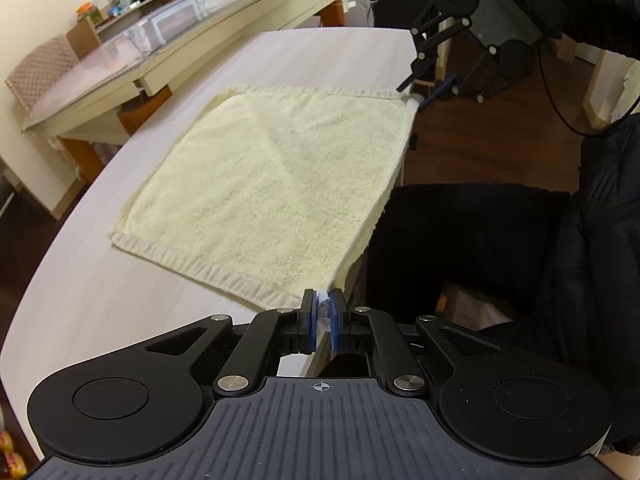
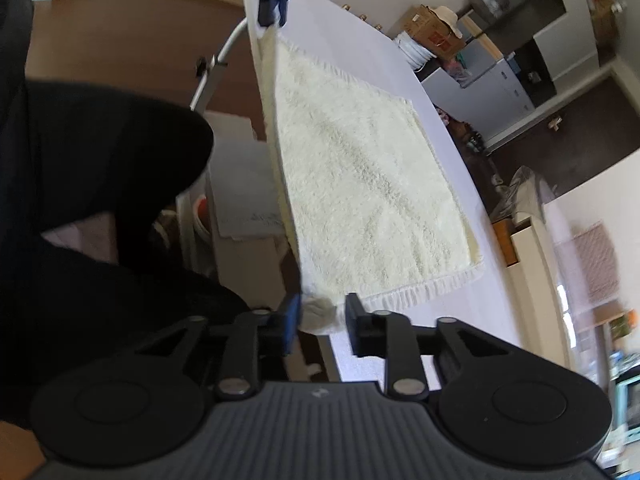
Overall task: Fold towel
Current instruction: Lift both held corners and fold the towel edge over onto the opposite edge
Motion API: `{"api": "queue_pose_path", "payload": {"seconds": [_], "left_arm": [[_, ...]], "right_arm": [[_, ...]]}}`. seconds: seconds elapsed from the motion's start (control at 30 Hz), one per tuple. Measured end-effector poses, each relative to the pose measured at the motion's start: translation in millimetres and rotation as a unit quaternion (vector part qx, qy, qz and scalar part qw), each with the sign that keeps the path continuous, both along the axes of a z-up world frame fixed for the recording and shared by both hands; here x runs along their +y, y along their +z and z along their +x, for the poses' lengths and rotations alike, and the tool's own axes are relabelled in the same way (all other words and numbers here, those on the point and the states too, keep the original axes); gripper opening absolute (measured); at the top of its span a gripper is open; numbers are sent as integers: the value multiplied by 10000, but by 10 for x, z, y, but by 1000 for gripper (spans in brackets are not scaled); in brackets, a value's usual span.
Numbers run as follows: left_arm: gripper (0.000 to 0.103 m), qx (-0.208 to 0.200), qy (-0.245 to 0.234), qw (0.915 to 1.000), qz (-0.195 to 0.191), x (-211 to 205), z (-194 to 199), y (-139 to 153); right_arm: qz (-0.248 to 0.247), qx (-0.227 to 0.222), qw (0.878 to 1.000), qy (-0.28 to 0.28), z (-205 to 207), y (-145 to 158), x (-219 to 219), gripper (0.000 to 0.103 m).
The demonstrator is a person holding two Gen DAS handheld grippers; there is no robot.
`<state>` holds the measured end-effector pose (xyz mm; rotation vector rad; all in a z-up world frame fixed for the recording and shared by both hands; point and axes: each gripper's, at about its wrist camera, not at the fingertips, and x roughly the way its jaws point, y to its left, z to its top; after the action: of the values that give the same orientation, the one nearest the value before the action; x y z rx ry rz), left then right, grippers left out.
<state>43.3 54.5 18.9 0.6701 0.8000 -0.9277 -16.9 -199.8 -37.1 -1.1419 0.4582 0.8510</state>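
A cluttered room is framing a pale surface (image 1: 100, 292) where a cream towel (image 1: 272, 184) is lying flat along the near edge.
The left tongs (image 1: 323, 312) are pinching one near corner tight; the right tongs (image 2: 322, 316) are standing partly open around the other, pads apparently not gripping. Next, the right likely needs to close before both lift and fold.

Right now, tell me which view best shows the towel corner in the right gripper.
The right wrist view: the bunched towel corner sits between the right gripper pads, which stand apart. In the left wrist view, that corner is far off and small at the table's edge.
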Motion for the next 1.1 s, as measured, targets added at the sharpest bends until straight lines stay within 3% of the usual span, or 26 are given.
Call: {"api": "queue_pose_path", "payload": {"seconds": [0.17, 0.2, 0.3, 0.43, 0.57, 0.73, 0.97, 1.1], "left_arm": [[7, 27, 29, 10000, -13, -5, 15, -18], [7, 24, 36, 10000, -1, -9, 10, -21], [7, 5, 44, 10000, 17, -13, -28, -6], [7, -13, 45, 10000, 12, -22, -45, 7], [7, 67, 6, 10000, 39, -44, -132, 37], [7, -54, 142, 9999, 22, -45, -175, 162], [7, -482, 681, 9965, -1, -46, 256, 326], [7, -486, 945, 9943, -59, -25, 596, 308]], "right_arm": [[-341, -341, 9988, 127, -84, -179, 64, 29], [-350, -413, 9984, 155, -95, -203, 65, 23], [-208, -428, 9987, 173, -114, -168, 49, 15], [-33, -376, 9991, 166, -131, -54, 6, 13], [127, 36, 9998, 131, -128, 88, -43, 13], [712, 601, 9956, -66, -15, 451, -157, 13], [1435, 860, 9838, -639, 553, 741, -201, 12], [1778, 1347, 9696, -1002, 1057, 783, -205, 8]]}}
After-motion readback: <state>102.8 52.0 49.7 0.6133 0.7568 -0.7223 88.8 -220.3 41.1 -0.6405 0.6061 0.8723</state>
